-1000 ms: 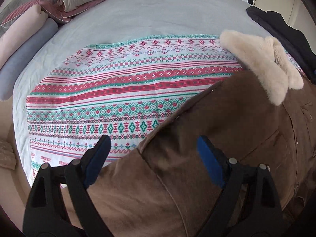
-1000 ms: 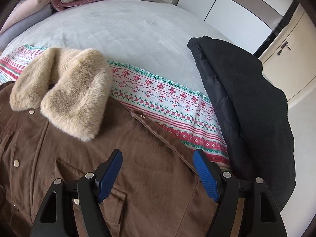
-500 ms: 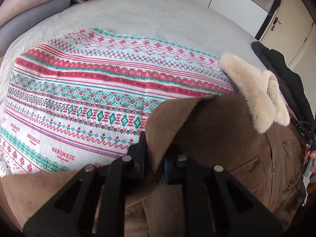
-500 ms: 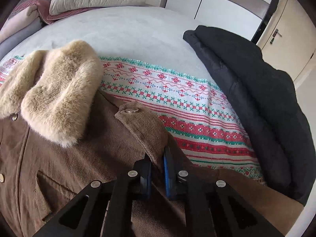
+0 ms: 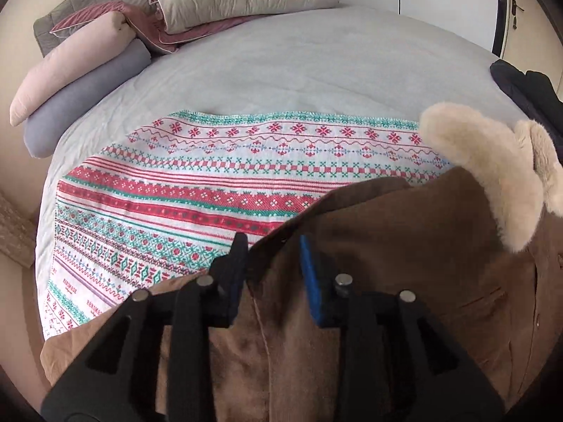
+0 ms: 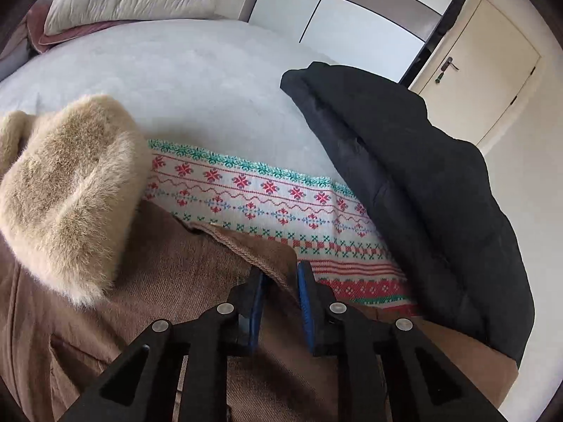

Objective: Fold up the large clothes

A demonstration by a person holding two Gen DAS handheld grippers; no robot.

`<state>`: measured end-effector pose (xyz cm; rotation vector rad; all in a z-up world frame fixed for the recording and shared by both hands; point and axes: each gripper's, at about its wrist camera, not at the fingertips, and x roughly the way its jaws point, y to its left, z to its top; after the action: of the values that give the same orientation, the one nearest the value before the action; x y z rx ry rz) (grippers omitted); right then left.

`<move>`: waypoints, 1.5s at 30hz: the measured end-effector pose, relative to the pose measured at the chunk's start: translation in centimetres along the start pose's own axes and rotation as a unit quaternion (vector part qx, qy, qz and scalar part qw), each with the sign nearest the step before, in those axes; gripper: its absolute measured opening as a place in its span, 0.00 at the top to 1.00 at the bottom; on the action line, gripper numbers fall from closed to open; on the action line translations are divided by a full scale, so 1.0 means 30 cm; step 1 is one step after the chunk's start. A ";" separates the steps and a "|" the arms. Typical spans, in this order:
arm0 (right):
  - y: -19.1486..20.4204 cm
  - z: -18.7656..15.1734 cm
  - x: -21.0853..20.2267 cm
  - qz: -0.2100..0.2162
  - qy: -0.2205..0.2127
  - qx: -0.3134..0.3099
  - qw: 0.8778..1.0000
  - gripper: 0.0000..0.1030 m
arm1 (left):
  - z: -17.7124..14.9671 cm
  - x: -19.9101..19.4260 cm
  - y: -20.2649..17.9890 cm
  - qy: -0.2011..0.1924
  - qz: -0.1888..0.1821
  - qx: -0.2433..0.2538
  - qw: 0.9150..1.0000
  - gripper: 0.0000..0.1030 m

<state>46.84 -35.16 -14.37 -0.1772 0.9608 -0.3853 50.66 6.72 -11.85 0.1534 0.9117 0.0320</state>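
Brown coat [image 5: 404, 246] spread on patterned blanket [image 5: 211, 183]; left claw [image 5: 271, 270] and right claw [image 6: 279, 299], both parted, straddle its shoulder edges at 6 o'clock for folding.

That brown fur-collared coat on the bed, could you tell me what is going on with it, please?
A person with a handheld gripper in each hand is folding the brown corduroy coat with the beige fur collar, which lies on a red-and-green patterned blanket on the bed. The left gripper has its jaws open astride the coat's left edge. The right gripper has its jaws slightly apart around a raised fold at the right shoulder. A black padded jacket lies to the right.
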 end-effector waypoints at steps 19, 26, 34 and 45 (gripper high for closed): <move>-0.131 -0.430 -0.859 0.150 -0.013 -0.013 0.989 0.28 | -0.494 -0.771 0.164 0.075 -0.122 -0.003 0.990 0.14; -0.153 -0.701 -1.004 0.184 0.018 0.022 0.983 0.22 | -0.735 -0.919 0.216 0.077 -0.165 -0.002 0.983 0.05; -0.220 -1.083 -0.913 0.191 0.096 0.062 0.975 0.22 | -1.001 -0.854 0.233 0.118 -0.219 0.017 0.968 0.05; -0.374 -1.340 -0.858 0.268 0.106 0.172 0.942 0.22 | -1.165 -0.732 0.203 0.139 -0.342 0.020 0.929 0.41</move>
<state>-2.19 -34.37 -13.90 0.4479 1.0916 -0.0621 9.84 14.85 -14.77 -0.1422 1.2107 -0.6280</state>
